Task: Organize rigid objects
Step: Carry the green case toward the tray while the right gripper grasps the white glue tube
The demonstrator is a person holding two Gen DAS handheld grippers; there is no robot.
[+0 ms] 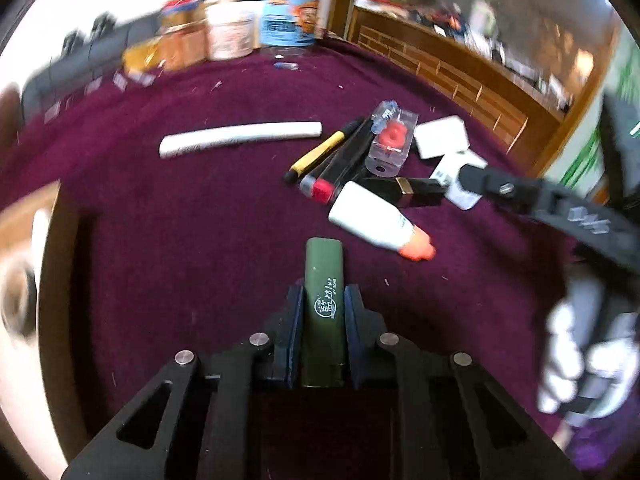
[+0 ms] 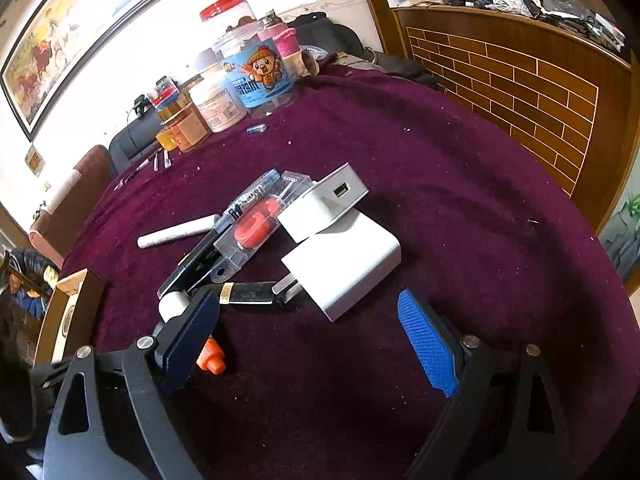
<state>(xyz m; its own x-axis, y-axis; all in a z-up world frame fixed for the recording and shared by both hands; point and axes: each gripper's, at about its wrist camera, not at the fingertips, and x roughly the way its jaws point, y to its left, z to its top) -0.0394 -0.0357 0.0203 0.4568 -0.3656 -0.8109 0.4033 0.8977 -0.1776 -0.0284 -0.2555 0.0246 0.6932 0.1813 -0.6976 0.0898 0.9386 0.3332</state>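
The left claw (image 1: pixel 323 312) is clamping the green tube (image 1: pixel 323 300) between its pads, just above the desk (image 1: pixel 160 240); judging by this, the pick-up step is underway; next comes carrying it aside; the right claw (image 2: pixel 308 344) is hanging wide open, empty, near the white charger (image 2: pixel 352 268).

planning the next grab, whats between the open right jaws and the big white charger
Nothing: in the right wrist view only bare purple cloth lies between the right gripper and the white charger.

A lived-in home room.
Framed horse painting (image 2: pixel 76 36), food jars (image 2: pixel 224 96), a cluttered wooden counter (image 2: pixel 508 60), a purple-clothed worktop (image 2: pixel 440 184).
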